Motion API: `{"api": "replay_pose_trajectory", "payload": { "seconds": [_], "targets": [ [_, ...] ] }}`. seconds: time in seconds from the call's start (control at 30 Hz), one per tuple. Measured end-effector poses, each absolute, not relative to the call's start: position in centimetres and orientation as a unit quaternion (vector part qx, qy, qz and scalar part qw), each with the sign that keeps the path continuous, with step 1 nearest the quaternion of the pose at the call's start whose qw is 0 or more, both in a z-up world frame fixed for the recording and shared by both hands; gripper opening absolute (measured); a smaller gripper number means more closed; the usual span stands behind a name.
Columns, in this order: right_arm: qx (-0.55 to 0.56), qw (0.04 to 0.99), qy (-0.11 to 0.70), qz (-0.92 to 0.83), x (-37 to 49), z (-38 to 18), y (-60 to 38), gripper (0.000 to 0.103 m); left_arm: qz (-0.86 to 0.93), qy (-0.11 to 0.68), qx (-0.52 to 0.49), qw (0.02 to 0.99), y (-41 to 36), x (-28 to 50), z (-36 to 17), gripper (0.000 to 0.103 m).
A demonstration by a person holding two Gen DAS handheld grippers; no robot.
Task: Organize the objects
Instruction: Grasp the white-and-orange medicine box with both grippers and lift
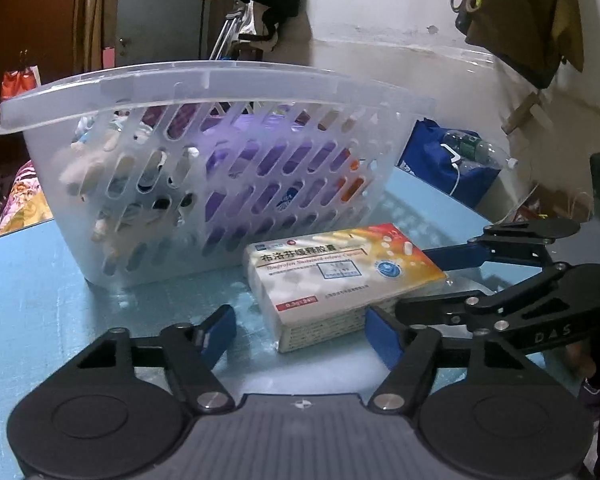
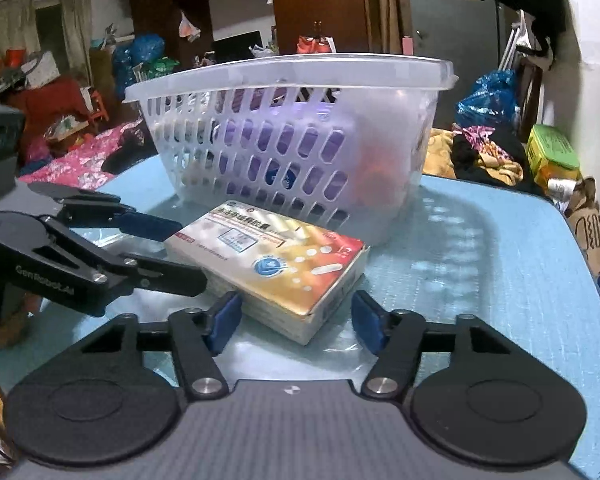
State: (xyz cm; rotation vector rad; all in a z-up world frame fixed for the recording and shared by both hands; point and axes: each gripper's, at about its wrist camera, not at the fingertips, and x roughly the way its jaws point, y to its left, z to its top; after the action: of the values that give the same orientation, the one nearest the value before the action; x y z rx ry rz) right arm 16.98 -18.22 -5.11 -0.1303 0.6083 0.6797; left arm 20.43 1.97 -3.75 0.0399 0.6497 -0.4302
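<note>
Between the spread fingers of the left tool (image 1: 300,334) and the right tool (image 2: 296,322), both wide apart, lies the box (image 1: 340,280) flat on the tabletop (image 1: 40,300), gripped by neither. Just beyond the box stands the basket (image 1: 204,184), holding purple and pale items.

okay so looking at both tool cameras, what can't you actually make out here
- Basket contents: both wrist views, frosted slotted walls blur them; only purple, orange and fluffy pale shapes show.
- Medicine box small print: too small and blurred in both.
- Box's underside: hidden against the blue table.
</note>
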Motion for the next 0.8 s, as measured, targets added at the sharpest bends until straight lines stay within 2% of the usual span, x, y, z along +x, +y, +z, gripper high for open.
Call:
{"api": "replay_pose_trajectory", "payload": {
  "seconds": [0.03, 0.1, 0.27, 0.8],
  "targets": [
    [-0.067, 0.896, 0.292, 0.327, 16.8, -5.1, -18.0, 0.056, -0.21, 0.315, 0.022, 0.925, 1.8, 20.3, -3.7, 0.066],
    [-0.08, 0.899, 0.287, 0.322, 16.4, -5.1, -17.6, 0.052, -0.214, 0.313, 0.029, 0.925, 1.6, 20.1, -3.8, 0.054],
    [-0.09, 0.904, 0.277, 0.314, 15.8, -5.1, -17.3, 0.049, -0.21, 0.307, 0.038, 0.927, 1.0, 19.9, -3.7, 0.048],
    [-0.107, 0.924, 0.197, 0.311, 12.8, -3.6, -17.0, 0.047, -0.197, 0.234, 0.032, 0.952, 0.6, 16.8, -2.3, 0.046]
  ]
}}
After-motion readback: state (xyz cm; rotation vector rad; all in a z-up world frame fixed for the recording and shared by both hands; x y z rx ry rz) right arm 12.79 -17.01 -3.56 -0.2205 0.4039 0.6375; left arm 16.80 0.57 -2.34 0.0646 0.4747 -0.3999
